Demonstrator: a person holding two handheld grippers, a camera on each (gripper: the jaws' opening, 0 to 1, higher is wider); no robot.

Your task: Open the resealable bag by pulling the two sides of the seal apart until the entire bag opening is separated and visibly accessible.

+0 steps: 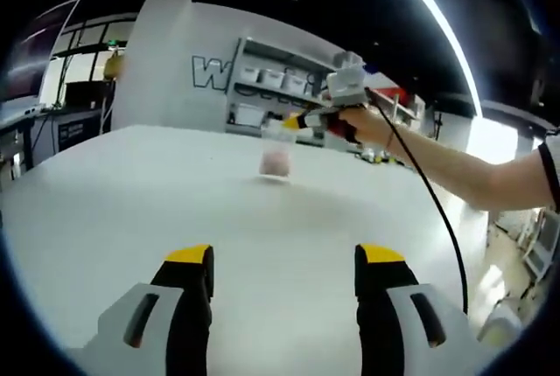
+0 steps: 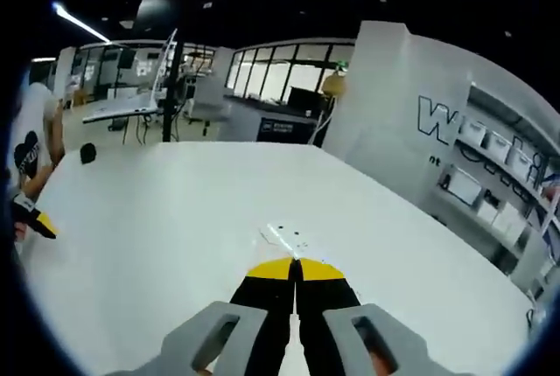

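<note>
Left gripper (image 1: 284, 262) held wide open, nothing between jaws. Resealable bag (image 1: 276, 156) seen well ahead over white table (image 1: 131, 210). Bag's top edge (image 2: 284, 238) pinched in closed right gripper (image 2: 296, 265).

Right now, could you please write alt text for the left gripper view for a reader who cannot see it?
The right gripper, held by a person's hand, pinches the top of a clear resealable bag with pinkish contents above a white table. The left gripper waits in the foreground, jaws open.
</note>
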